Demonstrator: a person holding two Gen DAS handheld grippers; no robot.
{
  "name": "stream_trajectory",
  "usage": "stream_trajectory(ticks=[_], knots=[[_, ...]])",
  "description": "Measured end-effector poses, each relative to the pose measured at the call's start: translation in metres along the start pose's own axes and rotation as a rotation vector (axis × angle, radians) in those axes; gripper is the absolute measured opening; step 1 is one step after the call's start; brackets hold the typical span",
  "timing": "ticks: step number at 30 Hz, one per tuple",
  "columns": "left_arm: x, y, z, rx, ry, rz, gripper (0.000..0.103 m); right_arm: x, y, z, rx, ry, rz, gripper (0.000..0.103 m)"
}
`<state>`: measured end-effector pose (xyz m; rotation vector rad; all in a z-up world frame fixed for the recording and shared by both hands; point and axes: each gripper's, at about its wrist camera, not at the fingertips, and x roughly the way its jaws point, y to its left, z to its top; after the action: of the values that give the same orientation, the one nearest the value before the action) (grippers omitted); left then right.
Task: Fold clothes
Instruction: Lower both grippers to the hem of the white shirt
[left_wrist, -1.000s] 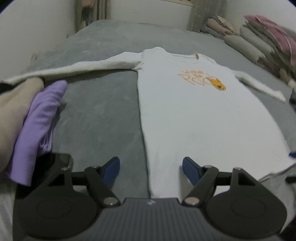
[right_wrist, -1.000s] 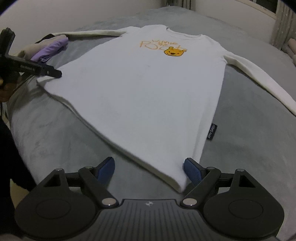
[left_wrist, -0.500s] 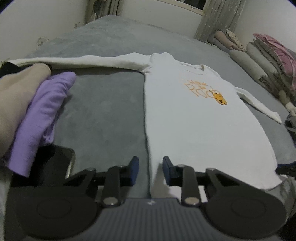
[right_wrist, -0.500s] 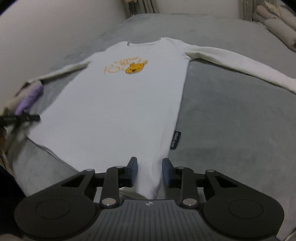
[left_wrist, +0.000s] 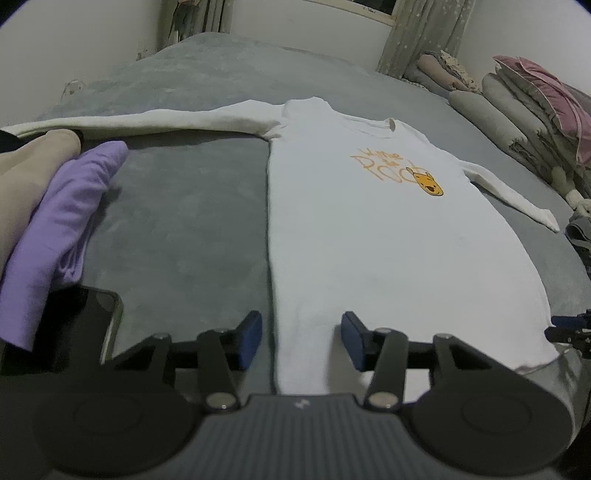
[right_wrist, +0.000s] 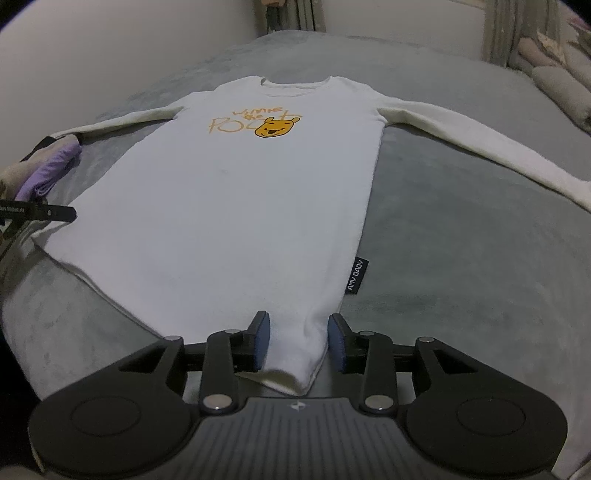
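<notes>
A white long-sleeved shirt (left_wrist: 369, 229) with an orange bear print lies flat, face up, on the grey bed, sleeves spread out. My left gripper (left_wrist: 301, 339) straddles the hem's left corner; its jaws are opening and the cloth lies between the blue pads without being pressed. In the right wrist view the shirt (right_wrist: 240, 192) runs away from my right gripper (right_wrist: 297, 343), which straddles the hem's right corner beside a black label (right_wrist: 357, 276). Its jaws are opening too, with cloth filling most of the gap. Each gripper's tip shows at the edge of the other's view.
A purple garment (left_wrist: 62, 221) and a beige one (left_wrist: 33, 166) lie at the left of the grey bed (left_wrist: 184, 221). A dark phone (left_wrist: 92, 317) rests near my left gripper. Folded bedding (left_wrist: 535, 110) is stacked at the far right.
Both pairs of jaws went from wide to narrow around the hem corners, then widened partly again. The right gripper rolled and now faces straight up the shirt.
</notes>
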<state>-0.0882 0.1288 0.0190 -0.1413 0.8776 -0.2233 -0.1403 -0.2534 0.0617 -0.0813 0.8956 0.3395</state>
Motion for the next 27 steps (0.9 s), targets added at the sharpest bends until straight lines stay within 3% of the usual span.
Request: stream_trajectory(ticks=[5,8,10,12,18,23,27], knots=[[0.002,-0.009,-0.002,0.041,-0.009,0.003,0.065,0.000,-0.001,0.002,0.044,-0.023,-0.005,0.038],[0.002,-0.012,-0.003,0.048,-0.015,0.016,0.067,0.000,0.000,0.000,0.079,-0.060,-0.027,0.038],[0.003,-0.016,-0.005,0.063,-0.020,0.038,0.076,0.001,0.002,0.000,0.074,-0.083,-0.051,0.038],[0.002,-0.023,-0.009,0.093,-0.034,0.044,0.094,0.003,0.004,0.001,0.082,-0.094,-0.072,0.039],[0.004,-0.035,-0.022,0.178,-0.059,0.054,0.094,0.006,0.014,0.003,0.083,-0.117,-0.124,0.044],[0.006,-0.036,-0.020,0.180,-0.043,0.063,0.094,0.007,0.010,0.004,0.120,-0.104,-0.114,0.049],[0.010,-0.039,-0.023,0.183,-0.051,0.086,0.102,0.011,0.018,0.004,0.104,-0.098,-0.144,0.057]])
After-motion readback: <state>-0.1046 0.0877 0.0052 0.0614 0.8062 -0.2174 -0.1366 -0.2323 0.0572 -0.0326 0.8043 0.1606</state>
